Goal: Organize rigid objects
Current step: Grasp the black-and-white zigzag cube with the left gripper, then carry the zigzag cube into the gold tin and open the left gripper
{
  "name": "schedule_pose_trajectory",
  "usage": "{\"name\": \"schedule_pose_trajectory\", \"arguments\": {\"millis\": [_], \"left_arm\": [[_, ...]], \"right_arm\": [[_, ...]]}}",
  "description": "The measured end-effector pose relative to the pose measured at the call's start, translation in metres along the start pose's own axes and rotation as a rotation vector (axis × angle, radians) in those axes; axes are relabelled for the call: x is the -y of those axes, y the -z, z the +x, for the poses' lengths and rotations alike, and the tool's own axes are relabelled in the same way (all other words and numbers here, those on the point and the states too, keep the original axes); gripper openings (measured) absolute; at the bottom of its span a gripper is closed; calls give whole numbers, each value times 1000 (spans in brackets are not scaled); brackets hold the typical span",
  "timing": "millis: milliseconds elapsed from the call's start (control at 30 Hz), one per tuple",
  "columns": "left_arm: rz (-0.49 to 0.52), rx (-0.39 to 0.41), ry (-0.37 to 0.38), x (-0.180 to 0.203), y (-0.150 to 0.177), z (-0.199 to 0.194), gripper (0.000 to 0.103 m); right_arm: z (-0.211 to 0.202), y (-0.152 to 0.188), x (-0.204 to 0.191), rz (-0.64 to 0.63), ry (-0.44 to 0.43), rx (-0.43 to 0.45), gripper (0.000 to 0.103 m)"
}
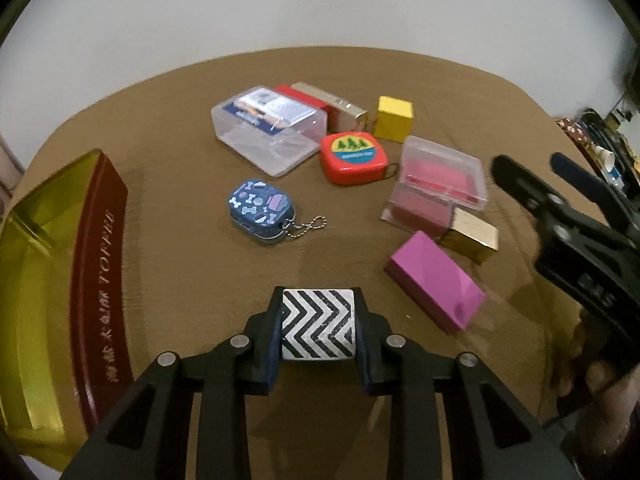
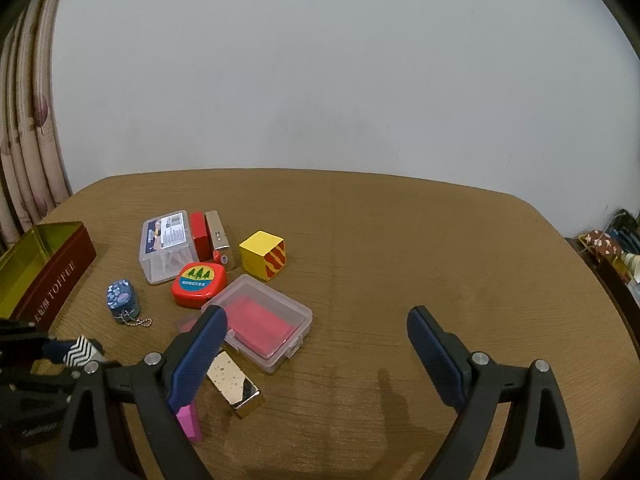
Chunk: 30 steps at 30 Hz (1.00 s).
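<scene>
Left hand-held gripper (image 1: pixel 319 330) clamps chevron cube (image 1: pixel 319 323) btwn pads (right hand-held gripper (image 2: pixel 316 354) agape).

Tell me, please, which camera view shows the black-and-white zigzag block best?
The left wrist view: the zigzag block sits front and centre, clamped in the left gripper, its pattern sharp. The right wrist view catches it only small and partly hidden at the left edge.

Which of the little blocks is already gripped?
The zigzag-striped block, black and white, pinched in the left hand-held gripper; the others lie on the table.
</scene>
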<state>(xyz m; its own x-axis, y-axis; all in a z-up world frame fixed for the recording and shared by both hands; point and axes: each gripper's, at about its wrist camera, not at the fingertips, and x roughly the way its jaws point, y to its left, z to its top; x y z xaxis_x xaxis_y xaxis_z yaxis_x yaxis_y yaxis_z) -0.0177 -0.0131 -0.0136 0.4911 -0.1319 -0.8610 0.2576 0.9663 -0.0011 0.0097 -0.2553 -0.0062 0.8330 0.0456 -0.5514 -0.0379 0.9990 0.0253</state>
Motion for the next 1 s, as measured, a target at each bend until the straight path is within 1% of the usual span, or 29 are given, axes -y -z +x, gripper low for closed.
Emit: {"name": "schedule_pose_trajectory", "arguments": {"millis": [67,100,167,267,300,367,467,533,633,700,767,800,833,900,1000], "left_arm": [[13,7,-16,7,4,-16,26],[10,11,-12,4,7,-23,26],[0,26,-20,-8,-1,-37,26],[-9,60,-47,-22,-3,-66,26],[-18,65,-55,-32,-10,-72,26],[-63,71,-94,-54,-17,-76,26],[-116,72,-185,-97,-24,-85,26],[-151,55,-255,-133,-26,-82,26],[-222,7,-302,-183,-32,-74,26],[-249,-18,-310,-210,-35,-64,26],[-272,-38,-330,-225,-36,-57,26],[-272,-44,-318,-229,-37,-53,26],[-266,-46,-313,-233,-41,-42,26],[-260,-55,-340,-237,-45,-30,26],[-279,-87,-318,-244,-47,-9,27]], "right_arm": [[-1,0,2,13,-7,0,94],[-2,0,3,19,-7,0,94],[-2,0,3,24,-5,-1,94],[-1,0,2,24,1,-8,94],[0,0,5,25,-1,-9,94],[0,0,4,23,9,-16,94],[0,0,1,15,21,-16,94],[1,-1,1,12,25,-15,94],[0,-1,3,19,11,-10,94],[-4,-1,6,34,-12,-11,94],[-11,0,8,50,-55,-26,94],[-12,0,8,50,-84,-37,94],[-17,3,7,48,-128,-49,94],[-27,9,4,27,-205,-78,94],[-40,16,1,4,-261,-100,94]]}}
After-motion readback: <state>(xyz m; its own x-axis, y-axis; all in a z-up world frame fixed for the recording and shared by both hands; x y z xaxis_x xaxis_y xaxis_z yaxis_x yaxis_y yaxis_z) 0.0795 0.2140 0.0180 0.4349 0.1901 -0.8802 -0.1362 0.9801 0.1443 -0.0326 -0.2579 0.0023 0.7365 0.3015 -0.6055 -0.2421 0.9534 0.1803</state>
